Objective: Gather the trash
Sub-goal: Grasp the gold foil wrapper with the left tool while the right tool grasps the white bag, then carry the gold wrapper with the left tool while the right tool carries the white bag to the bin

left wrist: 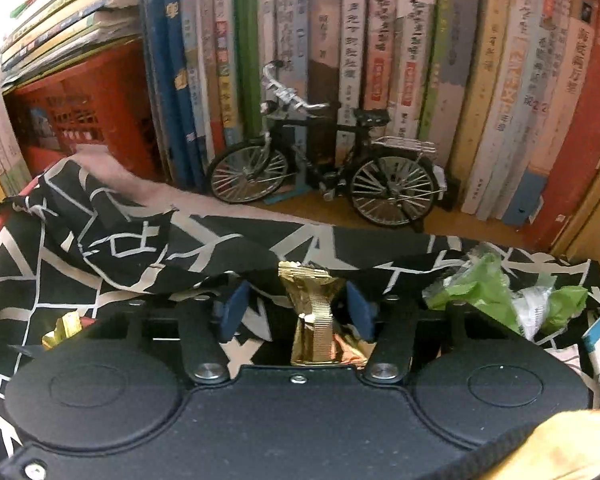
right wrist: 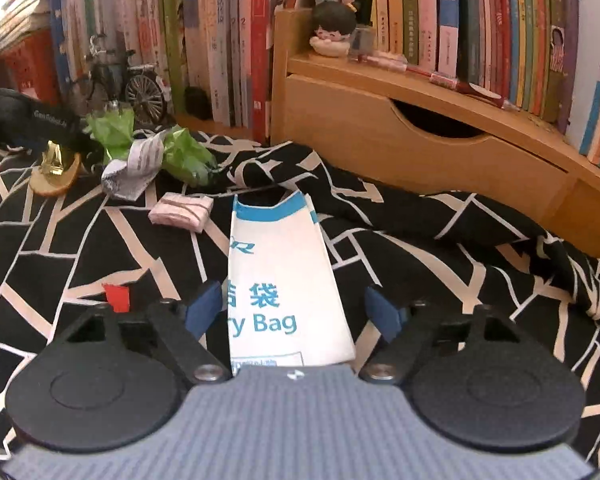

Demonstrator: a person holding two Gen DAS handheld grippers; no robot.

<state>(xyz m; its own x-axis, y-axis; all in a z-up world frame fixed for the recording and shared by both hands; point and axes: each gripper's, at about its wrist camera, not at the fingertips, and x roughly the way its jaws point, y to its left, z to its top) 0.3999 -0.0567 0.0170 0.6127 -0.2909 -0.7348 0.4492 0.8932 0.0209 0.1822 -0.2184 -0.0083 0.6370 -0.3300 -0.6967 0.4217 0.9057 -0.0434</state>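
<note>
The left gripper [left wrist: 296,304] is standing with its jaws part-way in around a crumpled gold foil wrapper [left wrist: 314,316]; the right-hand blue pad [left wrist: 358,308] is just against the foil, while the left-hand pad [left wrist: 232,308] is sitting apart from it, so nothing is clamped yet. The right gripper [right wrist: 296,308] is holding its jaws wide, a white and blue paper bag [right wrist: 280,280] lying between them, both pads clear of its edges.

Everything is resting on a black cloth with white lines [right wrist: 60,240]. In the right wrist view the bag is running from the gripper toward 12 o'clock, its open mouth at the far end. A small pink folded wrapper [right wrist: 182,210] is lying at 11 o'clock from the bag's mouth, just beside it. Farther toward 10 o'clock a green plastic wrapper with crumpled printed paper [right wrist: 148,152] is sitting near the gold foil. A red scrap [right wrist: 116,296] is showing at 9 o'clock of the right gripper's left pad.

In the left wrist view a model bicycle [left wrist: 324,160] is standing at 12 o'clock, in front of a row of books [left wrist: 380,40].
</note>
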